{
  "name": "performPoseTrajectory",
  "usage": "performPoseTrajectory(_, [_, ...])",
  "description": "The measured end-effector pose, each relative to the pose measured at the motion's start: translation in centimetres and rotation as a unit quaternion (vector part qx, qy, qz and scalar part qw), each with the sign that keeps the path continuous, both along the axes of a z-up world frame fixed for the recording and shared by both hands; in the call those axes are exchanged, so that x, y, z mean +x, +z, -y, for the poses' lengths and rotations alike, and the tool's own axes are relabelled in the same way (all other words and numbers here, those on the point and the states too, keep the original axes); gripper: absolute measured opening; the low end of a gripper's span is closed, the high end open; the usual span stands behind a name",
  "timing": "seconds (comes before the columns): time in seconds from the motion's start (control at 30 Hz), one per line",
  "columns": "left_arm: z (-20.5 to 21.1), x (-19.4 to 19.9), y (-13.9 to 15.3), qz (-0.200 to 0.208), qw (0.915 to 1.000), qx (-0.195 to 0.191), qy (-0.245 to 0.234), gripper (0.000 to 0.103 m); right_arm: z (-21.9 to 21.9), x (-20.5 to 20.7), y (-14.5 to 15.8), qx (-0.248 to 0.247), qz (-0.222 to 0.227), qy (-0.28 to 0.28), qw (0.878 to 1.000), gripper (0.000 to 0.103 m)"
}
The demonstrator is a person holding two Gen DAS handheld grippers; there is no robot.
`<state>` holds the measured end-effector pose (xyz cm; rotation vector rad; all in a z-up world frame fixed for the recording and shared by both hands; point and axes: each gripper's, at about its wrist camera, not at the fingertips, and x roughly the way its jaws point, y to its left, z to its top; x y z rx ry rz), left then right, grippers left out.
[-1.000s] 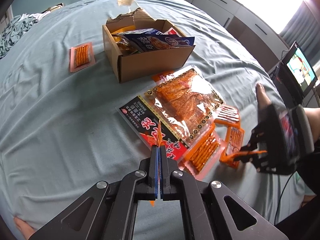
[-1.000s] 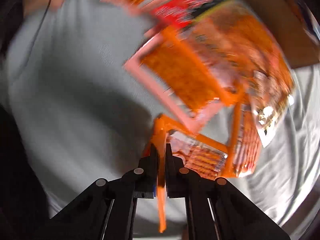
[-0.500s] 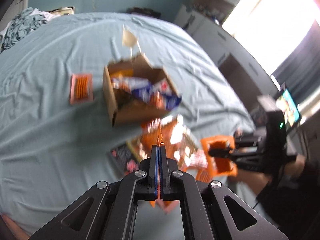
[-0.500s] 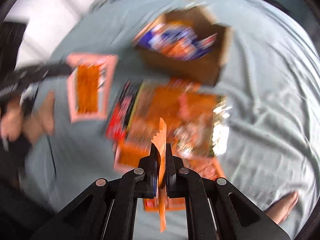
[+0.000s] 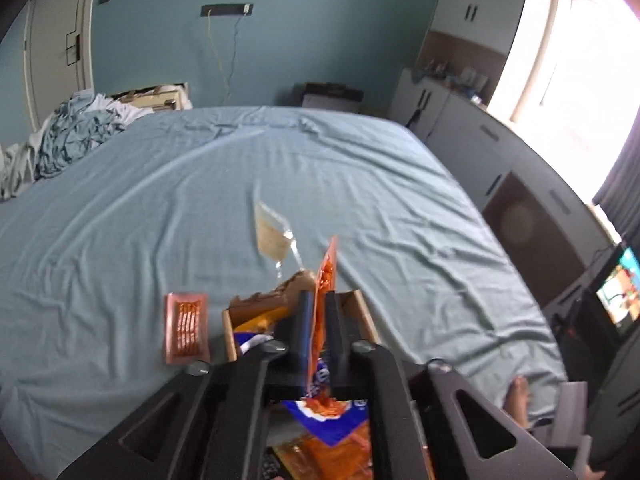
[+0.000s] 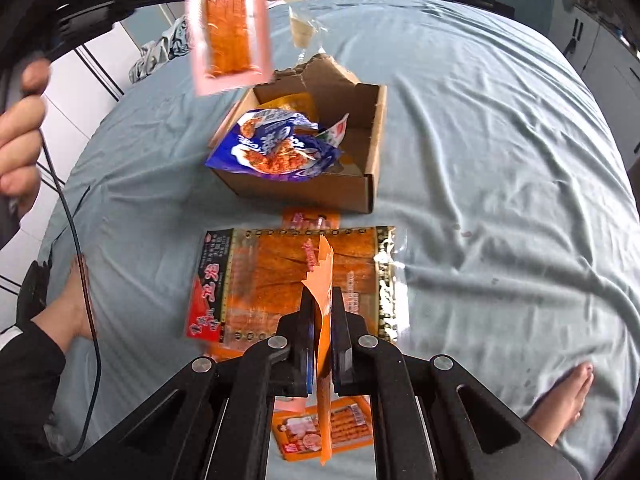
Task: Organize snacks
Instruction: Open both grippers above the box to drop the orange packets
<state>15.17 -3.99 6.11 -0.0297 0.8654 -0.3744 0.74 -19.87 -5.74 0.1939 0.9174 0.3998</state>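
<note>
Snack packet [image 5: 325, 280]: light, thin, floppy film; best pinched at its sealed edge.
Left tongs [image 5: 318, 334]: opening, packet between them, above cardboard box [image 6: 372, 152].
Right tongs [image 6: 322, 332]: clamped on another orange packet [image 6: 323, 292].

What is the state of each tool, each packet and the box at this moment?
Left tool: jaws opening, pink-edged packet between them.
Right tool: shut on orange packet.
Cardboard box: open, snack bags inside.
Large red-gold pack: flat on the sheet.
Small packet beside box: flat on the sheet.
</note>
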Motion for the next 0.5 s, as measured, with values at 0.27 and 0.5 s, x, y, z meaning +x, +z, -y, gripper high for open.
performPoseTrajectory(0.27, [-2.5,-3.5,-2.5,0.018,0.9956,0.092,0.006,0.081,1.8,0.4,0.5,0.02,-0.002,-0.046,0.999,0.004])
performPoseTrajectory(0.5, [-6.2,-8.0,-6.0,-0.021,0.9909,0.133,0.013,0.081,0.9,1.4,3.2,0.004,0.011,-0.071,0.997,0.004])
